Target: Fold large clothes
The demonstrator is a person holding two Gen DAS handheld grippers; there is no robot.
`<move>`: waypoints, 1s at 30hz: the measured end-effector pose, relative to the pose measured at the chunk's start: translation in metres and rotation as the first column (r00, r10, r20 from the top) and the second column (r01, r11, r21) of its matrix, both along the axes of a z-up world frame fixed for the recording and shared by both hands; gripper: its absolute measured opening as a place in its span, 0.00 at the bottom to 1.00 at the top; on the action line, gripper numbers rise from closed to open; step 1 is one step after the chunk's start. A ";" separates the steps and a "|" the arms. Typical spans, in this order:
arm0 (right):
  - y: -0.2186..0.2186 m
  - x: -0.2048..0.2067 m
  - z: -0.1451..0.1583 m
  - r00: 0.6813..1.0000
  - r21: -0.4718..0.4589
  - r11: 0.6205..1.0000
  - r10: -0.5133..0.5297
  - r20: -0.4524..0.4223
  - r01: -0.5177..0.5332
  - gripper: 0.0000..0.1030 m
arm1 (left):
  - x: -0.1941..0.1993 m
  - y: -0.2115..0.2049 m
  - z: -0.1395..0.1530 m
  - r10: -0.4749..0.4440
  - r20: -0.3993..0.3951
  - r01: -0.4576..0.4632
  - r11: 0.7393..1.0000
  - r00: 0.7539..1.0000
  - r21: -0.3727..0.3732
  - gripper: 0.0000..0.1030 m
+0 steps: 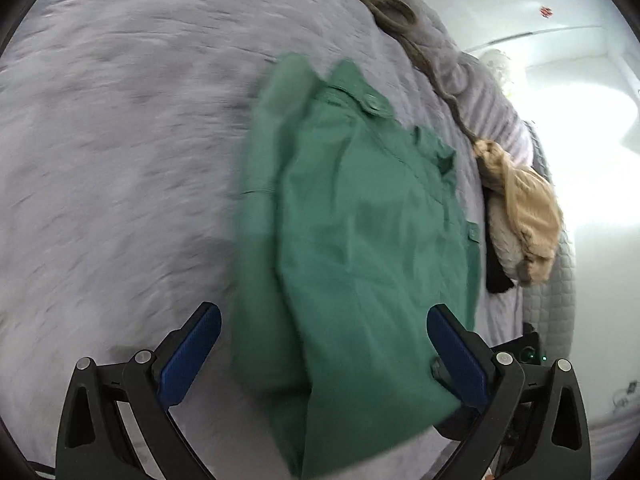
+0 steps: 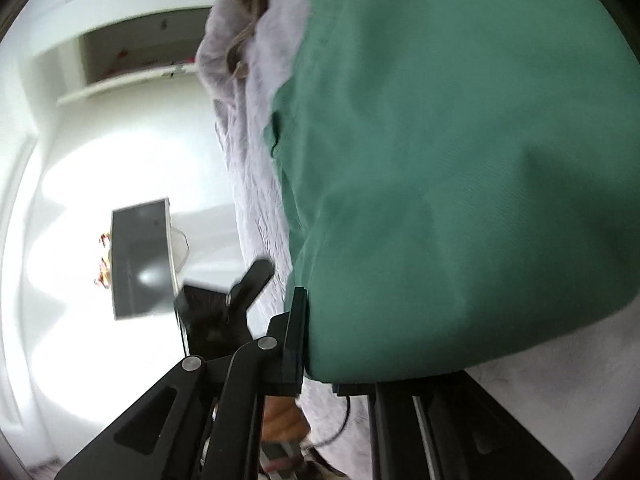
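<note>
Green garment (image 1: 360,220) lying part-folded lengthwise on the bed (image 1: 120,140); left hand-held gripper (image 1: 324,360) hovering wide open, right hand-held gripper (image 2: 316,340) clamping its edge; further folds pending.

Left wrist: looking down over the green garment (image 1: 360,220) on the bed (image 1: 120,120); right wrist: pressed close against it, sharing both.

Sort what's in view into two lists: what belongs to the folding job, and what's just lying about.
Belongs to the job:
- green garment, partly folded on the bed
- left gripper, jaws open
- right gripper, clamped on the garment's edge
- lilac bedspread, the work surface

Just lying about:
- tan knitted garment at the bed's edge
- olive-brown cloth further back
- dark screen beyond the bed
</note>
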State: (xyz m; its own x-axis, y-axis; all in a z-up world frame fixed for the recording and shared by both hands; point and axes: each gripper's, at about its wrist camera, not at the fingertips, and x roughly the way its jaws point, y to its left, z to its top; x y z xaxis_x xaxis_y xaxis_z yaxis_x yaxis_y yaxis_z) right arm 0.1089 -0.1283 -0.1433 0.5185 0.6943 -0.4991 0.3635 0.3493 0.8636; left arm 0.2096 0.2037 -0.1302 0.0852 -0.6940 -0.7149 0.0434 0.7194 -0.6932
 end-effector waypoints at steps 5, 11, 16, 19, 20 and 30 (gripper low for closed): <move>0.005 -0.002 -0.003 0.998 -0.049 0.997 0.061 -0.012 -0.062 0.10 | 0.018 -0.039 -0.007 -0.053 -0.017 0.053 0.998 0.998 -0.028 1.00; 0.011 -0.014 -0.032 0.988 -0.064 0.989 0.124 -0.096 -0.131 0.09 | 0.026 -0.062 -0.017 -0.046 -0.027 0.047 0.998 0.999 0.052 1.00; 0.013 -0.019 -0.030 0.949 -0.144 0.946 0.264 -0.176 -0.290 0.13 | 0.027 -0.063 -0.026 -0.030 -0.041 0.033 0.996 0.999 0.086 0.99; 0.000 -0.027 -0.010 0.921 -0.224 0.898 0.343 -0.182 -0.379 0.13 | 0.027 -0.068 -0.024 -0.043 -0.008 0.044 0.987 0.999 0.157 0.80; -0.009 -0.029 -0.003 0.920 -0.249 0.889 0.349 -0.179 -0.385 0.13 | 0.027 -0.069 -0.024 -0.039 -0.002 0.039 0.978 0.999 0.205 0.61; -0.118 0.000 0.006 0.978 -0.538 0.817 0.154 -0.143 -0.207 0.12 | 0.021 -0.069 0.013 -0.026 0.067 0.022 0.998 0.997 0.055 0.12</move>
